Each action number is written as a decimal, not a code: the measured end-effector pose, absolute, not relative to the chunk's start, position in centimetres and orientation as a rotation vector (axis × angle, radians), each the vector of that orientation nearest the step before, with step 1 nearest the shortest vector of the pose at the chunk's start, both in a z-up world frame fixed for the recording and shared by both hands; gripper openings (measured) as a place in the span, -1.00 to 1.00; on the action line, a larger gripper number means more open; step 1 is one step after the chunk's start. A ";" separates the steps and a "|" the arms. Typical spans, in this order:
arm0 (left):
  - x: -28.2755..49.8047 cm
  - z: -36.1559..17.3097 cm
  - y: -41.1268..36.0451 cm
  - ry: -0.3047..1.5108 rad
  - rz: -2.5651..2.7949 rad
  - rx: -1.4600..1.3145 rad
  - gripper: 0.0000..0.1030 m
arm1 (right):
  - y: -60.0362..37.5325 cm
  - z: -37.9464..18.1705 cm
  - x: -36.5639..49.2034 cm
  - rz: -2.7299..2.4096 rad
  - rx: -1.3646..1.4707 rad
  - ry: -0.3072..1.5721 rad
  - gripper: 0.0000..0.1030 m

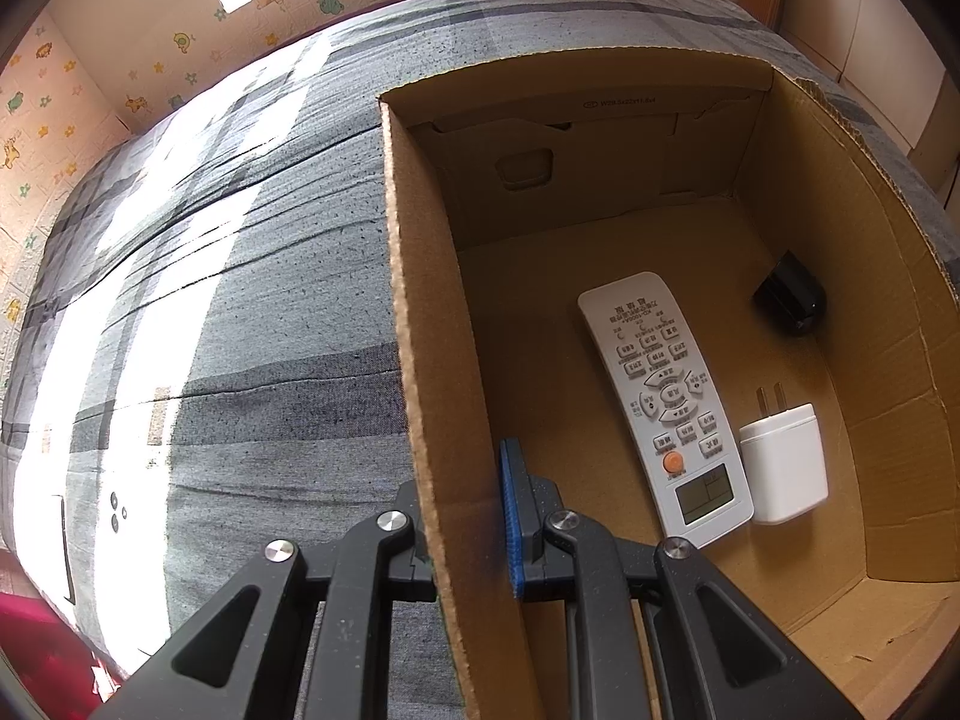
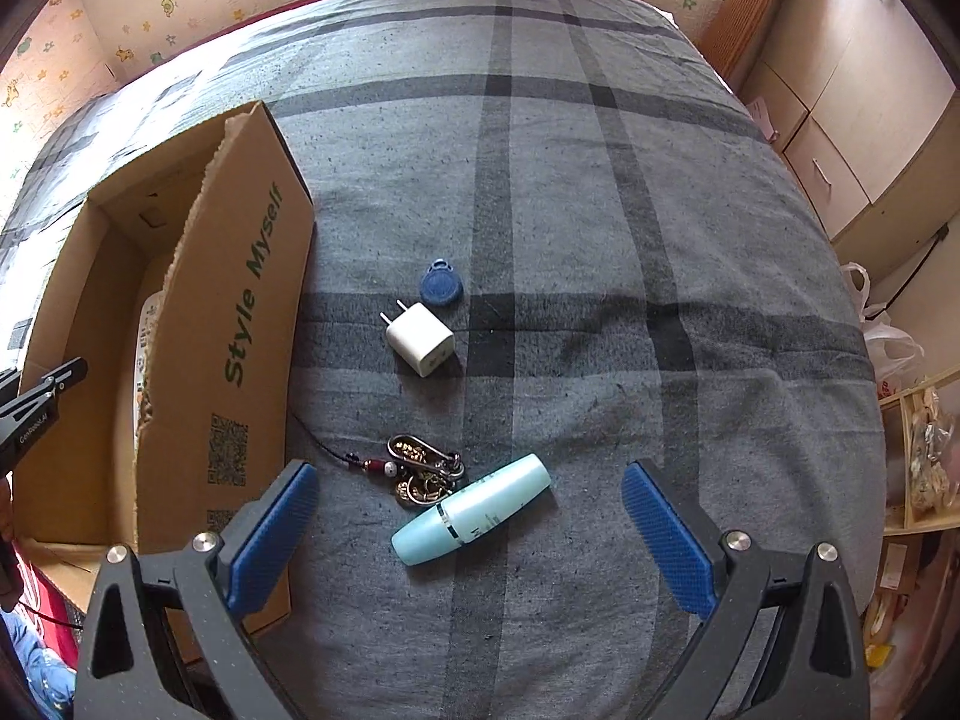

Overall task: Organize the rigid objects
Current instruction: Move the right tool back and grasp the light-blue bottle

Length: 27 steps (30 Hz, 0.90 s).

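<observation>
My left gripper (image 1: 461, 471) is shut on the left wall of an open cardboard box (image 1: 420, 330), one finger outside and the blue pad inside. On the box floor lie a white remote (image 1: 666, 408), a white charger plug (image 1: 783, 462) and a small black object (image 1: 789, 294). My right gripper (image 2: 469, 471) stands open over the bed, jaws wide and nothing between them. Just below it lie a pale blue tube (image 2: 474, 510) and a bunch of keys (image 2: 423, 468). Farther off sit another white charger (image 2: 420, 339) and a blue key fob (image 2: 440, 288).
Everything rests on a grey checked bedspread (image 2: 600, 240). The box (image 2: 240, 330), printed "Style Myself", stands left of the loose items. Cupboards (image 2: 840, 138) and plastic bags (image 2: 888, 348) line the right side; a patterned wall runs behind the bed.
</observation>
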<state>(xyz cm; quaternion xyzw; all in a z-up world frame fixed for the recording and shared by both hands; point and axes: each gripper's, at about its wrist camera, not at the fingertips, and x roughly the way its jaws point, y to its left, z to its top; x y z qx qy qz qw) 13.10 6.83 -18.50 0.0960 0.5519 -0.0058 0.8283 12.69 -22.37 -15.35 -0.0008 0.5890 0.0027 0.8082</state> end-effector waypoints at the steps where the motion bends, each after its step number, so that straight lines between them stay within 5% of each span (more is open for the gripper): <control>1: 13.1 -18.5 6.8 1.171 -0.013 0.203 -0.71 | -22.4 -15.8 12.6 0.007 0.003 1.266 0.99; 27: 13.3 -18.6 6.3 1.179 -0.008 0.218 -0.70 | -21.6 -21.5 12.9 0.313 -0.253 1.368 0.99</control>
